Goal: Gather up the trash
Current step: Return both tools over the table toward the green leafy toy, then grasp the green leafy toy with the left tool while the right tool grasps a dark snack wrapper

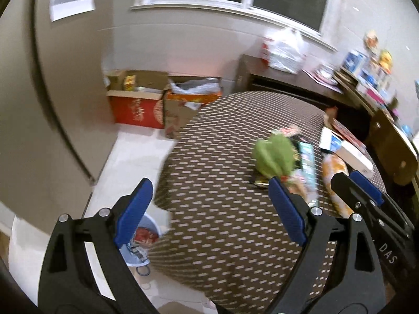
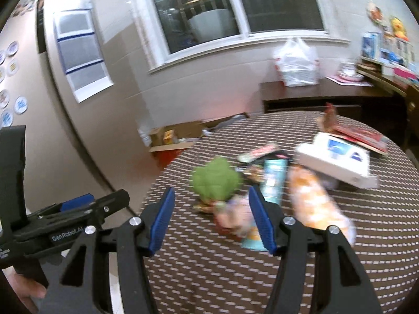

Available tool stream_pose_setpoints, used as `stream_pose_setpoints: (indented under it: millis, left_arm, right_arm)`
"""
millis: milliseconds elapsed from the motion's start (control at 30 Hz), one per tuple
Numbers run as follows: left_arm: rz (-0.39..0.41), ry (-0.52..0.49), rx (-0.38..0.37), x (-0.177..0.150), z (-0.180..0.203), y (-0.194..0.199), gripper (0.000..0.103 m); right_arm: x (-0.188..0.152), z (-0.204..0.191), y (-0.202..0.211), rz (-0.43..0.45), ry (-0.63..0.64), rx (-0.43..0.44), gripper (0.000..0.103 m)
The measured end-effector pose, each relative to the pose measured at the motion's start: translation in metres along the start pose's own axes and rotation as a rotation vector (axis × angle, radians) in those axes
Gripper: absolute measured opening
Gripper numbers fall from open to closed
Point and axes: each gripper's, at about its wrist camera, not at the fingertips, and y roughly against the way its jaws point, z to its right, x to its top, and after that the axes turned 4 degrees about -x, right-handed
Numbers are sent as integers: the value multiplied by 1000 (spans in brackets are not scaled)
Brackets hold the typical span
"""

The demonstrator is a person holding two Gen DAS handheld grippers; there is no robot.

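Observation:
A pile of trash lies on the brown patterned round table (image 1: 222, 222): a crumpled green wrapper (image 1: 273, 154), a teal packet (image 1: 307, 162), an orange snack bag (image 1: 334, 175) and small wrappers. The same green wrapper (image 2: 216, 180), teal packet (image 2: 272, 183) and orange bag (image 2: 316, 204) show blurred in the right wrist view. My left gripper (image 1: 209, 209) is open and empty, over the table's left edge, short of the pile. My right gripper (image 2: 212, 219) is open and empty, just before the pile. A blue trash bin (image 1: 142, 240) holding wrappers stands on the floor at the table's left.
A white box (image 2: 337, 159) and a red book (image 2: 361, 136) lie at the table's far right. Cardboard boxes (image 1: 146, 99) stand by the wall. A dark sideboard (image 2: 314, 96) carries a plastic bag (image 2: 296, 62). A wooden chair (image 1: 398, 146) stands at the right.

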Motion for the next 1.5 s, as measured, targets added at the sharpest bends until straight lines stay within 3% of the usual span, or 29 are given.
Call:
stream_pose_setpoints:
  millis: [267,500,633,733,900,1067,1233,1367,1500]
  left_arm:
    - [-41,-93,-46,13,64,-45,88]
    - [-111,-107,-31,17,82,-89,85]
    - [-165,-98,-57,18,79,-103,36]
    - [-147,-76,-89,19,72,-97,15]
    - [-43,-14,-161,26,56,-58,12]
    - [49,41,-169,29,32,-20,12]
    - [89,78,-97,25,1,-2,12]
    - [101,99,-14,25,-22,-1,12]
    - [103,117,14,26,-42,-3,12]
  right_arm:
    - [-2,56,0,0,-65,-52,58]
    - [-1,69,-9,-14,-75,-47,58]
    - [1,67,-16,-22,-67,-37,58]
    - [3,62,-19,-24,-61,-26,58]
    - [8,47,-26,-27,-32,3,58]
    - [9,21,-46,-94,23,47,59]
    - [6,-8,-81,-191,58,71,59]
    - [7,-23,-105,-237,65,47,59]
    - [7,-38,-131,-286,86,-3,59]
